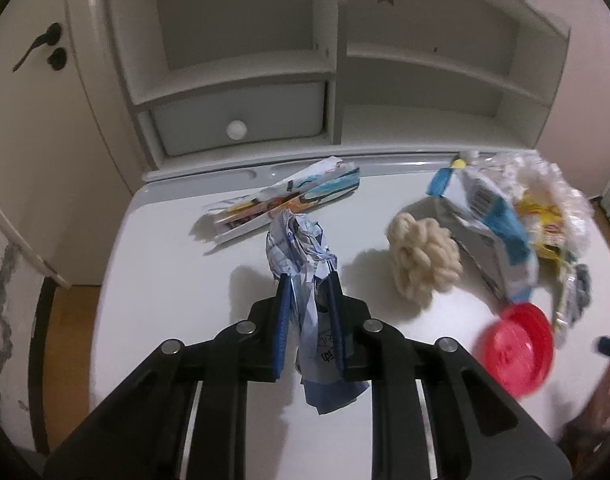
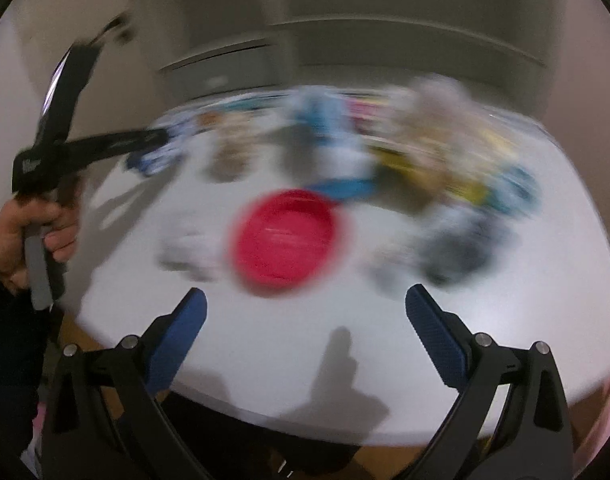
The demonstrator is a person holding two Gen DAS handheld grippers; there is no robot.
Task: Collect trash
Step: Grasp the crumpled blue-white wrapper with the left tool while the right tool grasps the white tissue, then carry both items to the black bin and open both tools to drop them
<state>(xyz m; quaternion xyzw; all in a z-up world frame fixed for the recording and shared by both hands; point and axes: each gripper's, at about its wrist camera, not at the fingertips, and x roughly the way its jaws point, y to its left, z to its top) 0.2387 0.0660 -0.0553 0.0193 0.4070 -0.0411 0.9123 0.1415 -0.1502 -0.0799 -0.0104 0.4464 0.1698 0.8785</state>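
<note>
L gripper [image 1: 310, 284]: blue pads nearly together, clamped on a crumpled paper [image 1: 301, 248] w/ blue print. The paper stands up past the fingertips and hangs down behind them, over the white desk [image 1: 165, 280].

Just beyond it, near the desk's back edge, a flattened printed carton [image 1: 289, 196] lies on its side. To the right sits a knot of cream yarn [image 1: 423, 258], apart from the held paper. Further right is a heap of wrappers [image 1: 501, 220]: white-and-blue packaging w/ a barcode, yellow bits, clear plastic. A red plastic lid [image 1: 517, 350] lies at the near edge of that heap, blurred.

R gripper [image 2: 305, 308]: pads spread wide, nothing between them, hanging over the desk's near edge. The red lid [image 2: 285, 238] lies ahead of it, btw the two fingers' lines but not touched. This view is heavily motion-blurred; the trash behind the lid is colour smears only.

At left in the right wrist view a hand [image 2: 25, 236] grips the L gripper's handle.

Behind the desk: white shelf unit [image 1: 337, 60] w/ a drawer [image 1: 241, 116], round knob.
</note>
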